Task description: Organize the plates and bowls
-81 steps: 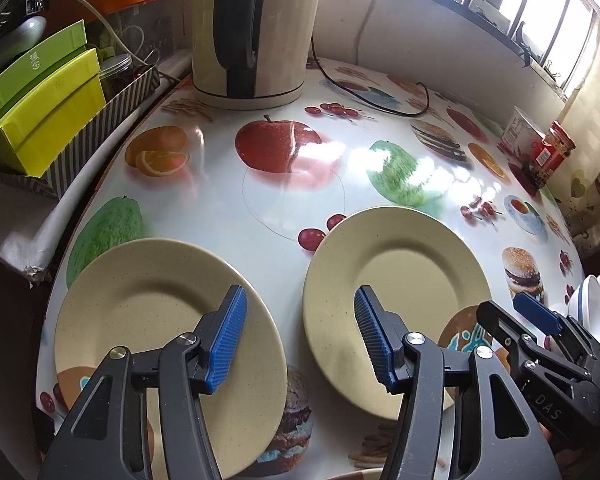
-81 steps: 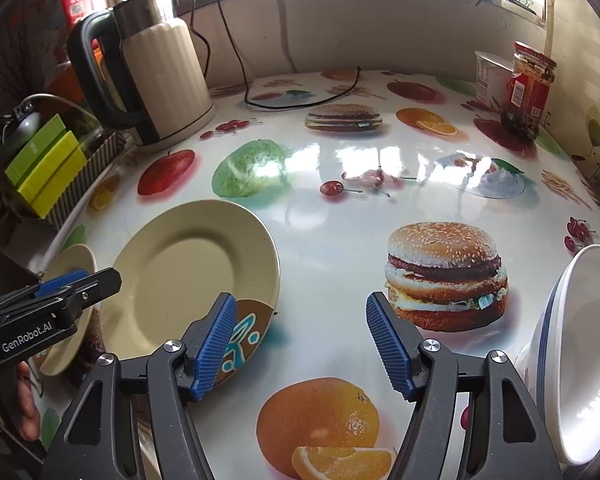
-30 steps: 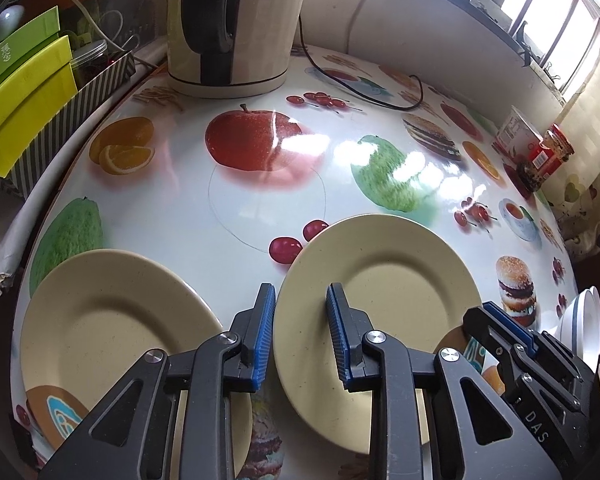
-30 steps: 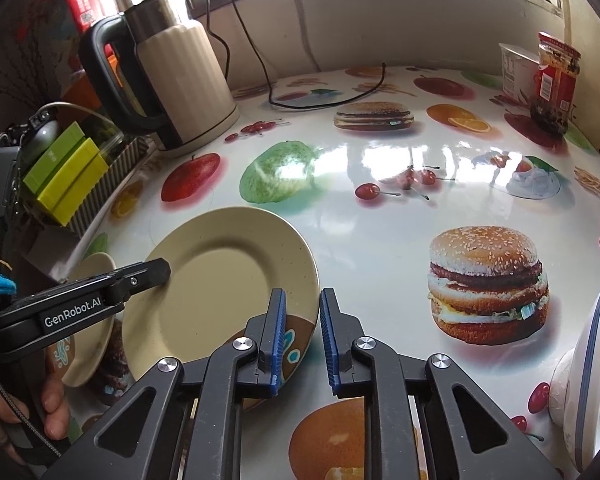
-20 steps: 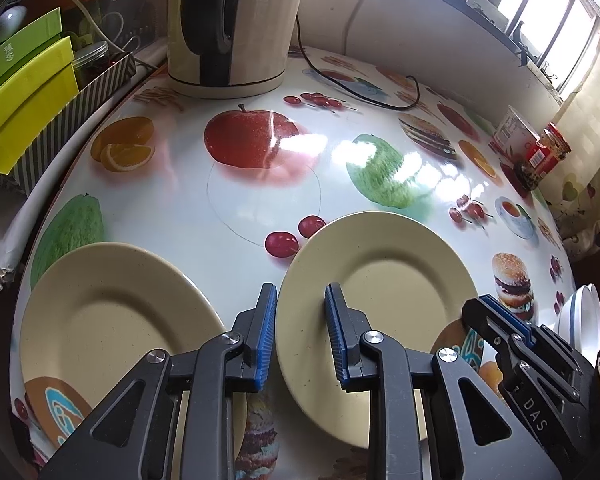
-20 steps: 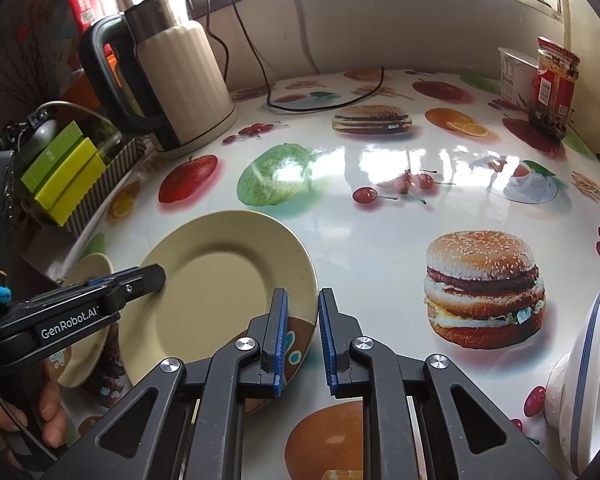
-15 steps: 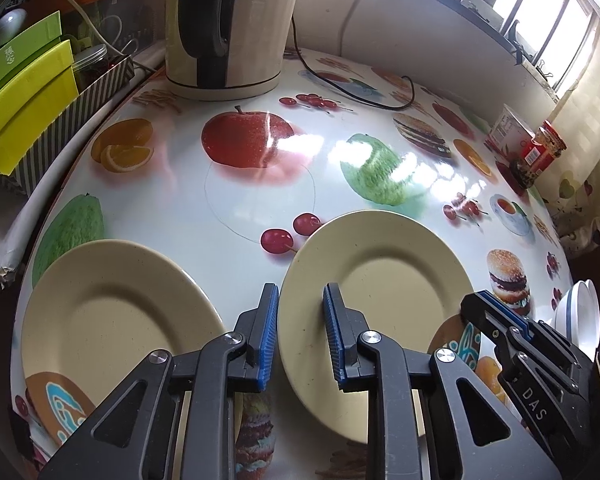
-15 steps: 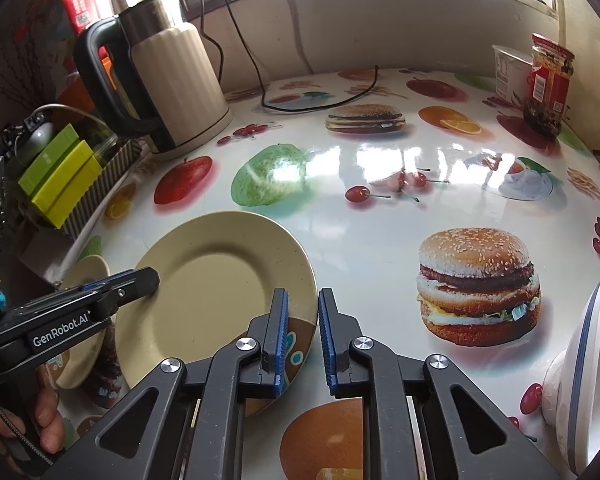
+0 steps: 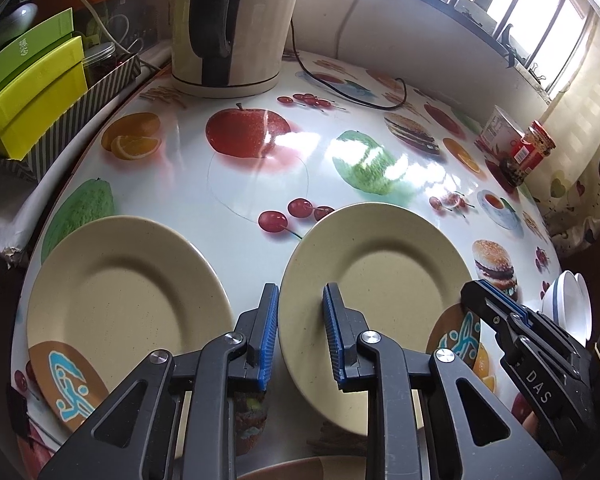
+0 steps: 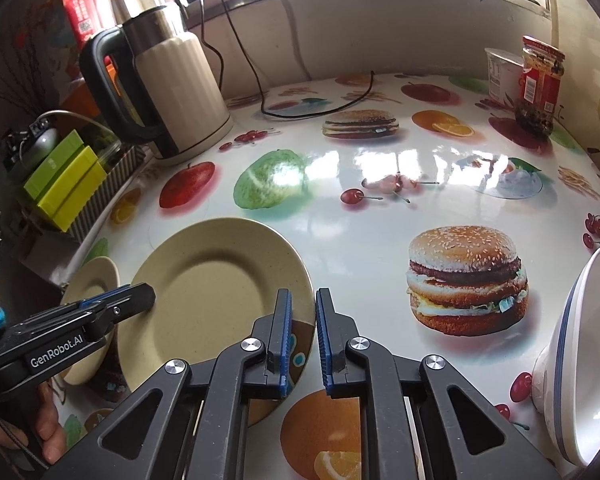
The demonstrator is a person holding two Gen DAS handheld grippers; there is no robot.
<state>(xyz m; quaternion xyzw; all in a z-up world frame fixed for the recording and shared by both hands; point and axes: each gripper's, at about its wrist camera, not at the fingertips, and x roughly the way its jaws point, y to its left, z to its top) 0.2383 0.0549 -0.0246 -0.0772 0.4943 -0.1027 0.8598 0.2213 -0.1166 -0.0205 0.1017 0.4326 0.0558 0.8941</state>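
Plates of matte speckled beige, both round, lie on the glossy fruit-printed worktop (image 9: 252, 184). The right plate (image 9: 384, 276) has its rim between the ribbed blue pads of each claw: left claw (image 9: 300, 332) narrowly parted, right claw (image 10: 301, 330) nearly closed on it. The left plate (image 9: 116, 284) lies just beside. White blue-striped bowls (image 10: 588, 344) sit at the right edge.

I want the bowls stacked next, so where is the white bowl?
In the right wrist view, the white bowl stands tilted at the right edge, right of the printed burger.
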